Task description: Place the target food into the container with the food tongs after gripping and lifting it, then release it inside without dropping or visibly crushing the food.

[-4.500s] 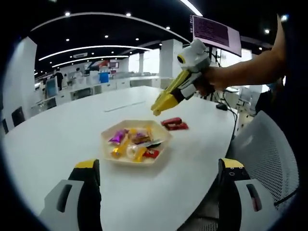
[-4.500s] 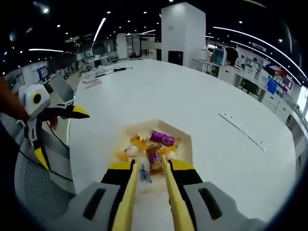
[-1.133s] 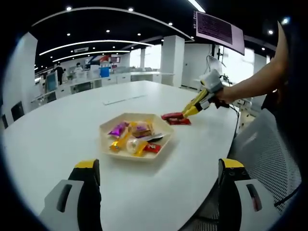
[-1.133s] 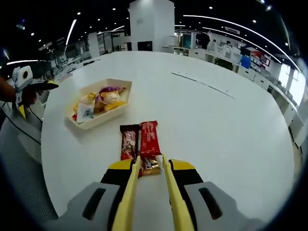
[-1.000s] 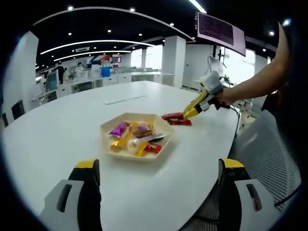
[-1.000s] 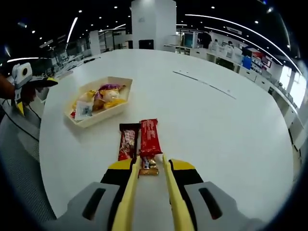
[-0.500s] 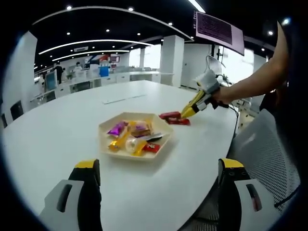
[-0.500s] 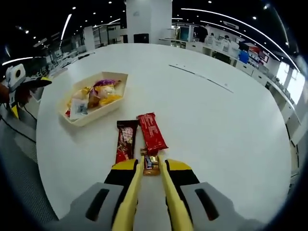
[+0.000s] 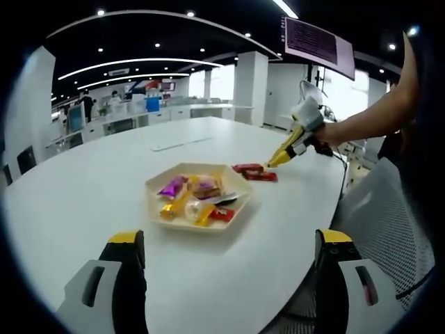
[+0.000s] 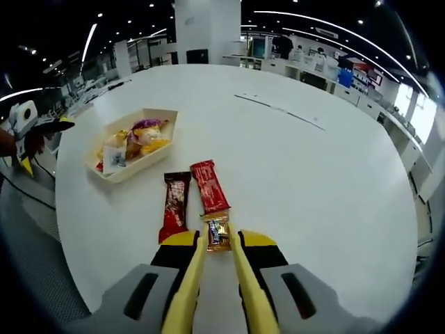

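- I see a round white table (image 10: 320, 181) in a big open-plan office with a white pillar (image 10: 197, 31) and ceiling light strips beyond it
- The tan tray (image 10: 169, 121) of wrapped sweets sits on the table; two red snack bars (image 10: 209, 186) lie beside it, nearer me
- My right gripper (image 10: 217, 255) has its yellow tongs nearly together, and the small gold candy (image 10: 217, 234) sits at their tips; whether it is gripped I cannot tell
- My left gripper (image 9: 226, 254) is wide open, holding nothing, short of the tray (image 9: 236, 209)
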The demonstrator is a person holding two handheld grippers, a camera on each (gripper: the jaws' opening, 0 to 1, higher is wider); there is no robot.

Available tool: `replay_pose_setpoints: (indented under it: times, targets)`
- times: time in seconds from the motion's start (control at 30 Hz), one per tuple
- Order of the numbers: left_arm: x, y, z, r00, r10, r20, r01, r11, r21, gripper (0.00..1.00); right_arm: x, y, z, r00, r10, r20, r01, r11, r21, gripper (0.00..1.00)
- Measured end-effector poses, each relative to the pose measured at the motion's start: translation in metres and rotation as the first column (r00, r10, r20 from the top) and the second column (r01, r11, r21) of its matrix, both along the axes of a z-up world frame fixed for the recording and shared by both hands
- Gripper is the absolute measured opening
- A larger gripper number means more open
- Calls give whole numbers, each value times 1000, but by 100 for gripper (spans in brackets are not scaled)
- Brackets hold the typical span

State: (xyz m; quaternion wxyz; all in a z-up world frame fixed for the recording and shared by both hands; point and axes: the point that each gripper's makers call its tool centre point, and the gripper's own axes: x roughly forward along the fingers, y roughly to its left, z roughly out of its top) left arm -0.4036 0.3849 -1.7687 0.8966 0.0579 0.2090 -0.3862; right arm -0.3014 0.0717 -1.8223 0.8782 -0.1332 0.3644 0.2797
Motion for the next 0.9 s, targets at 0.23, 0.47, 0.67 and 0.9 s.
replay_pose_setpoints:
  times: [0.23, 0.47, 0.67, 0.9]
  targets:
    - [2, 2, 2, 1000, 11, 11, -11, 1000, 1, 99, -1, -4, 2, 1000, 5, 1, -5, 1000, -15, 21]
    - [3, 4, 4, 1000, 26, 13, -26, 1000, -1, 99, -1, -5, 5, 1000, -7, -10, 6, 1000, -8, 21]
    - [4, 5, 6, 999, 30, 27, -30, 1000, 1, 99, 0, -5, 5, 1000, 1, -13, -1, 1000, -15, 21]
    - [5, 6, 6, 999, 30, 33, -30, 1000, -2, 99, 5, -5, 14, 1000, 8, -7, -9, 1000, -21, 21]
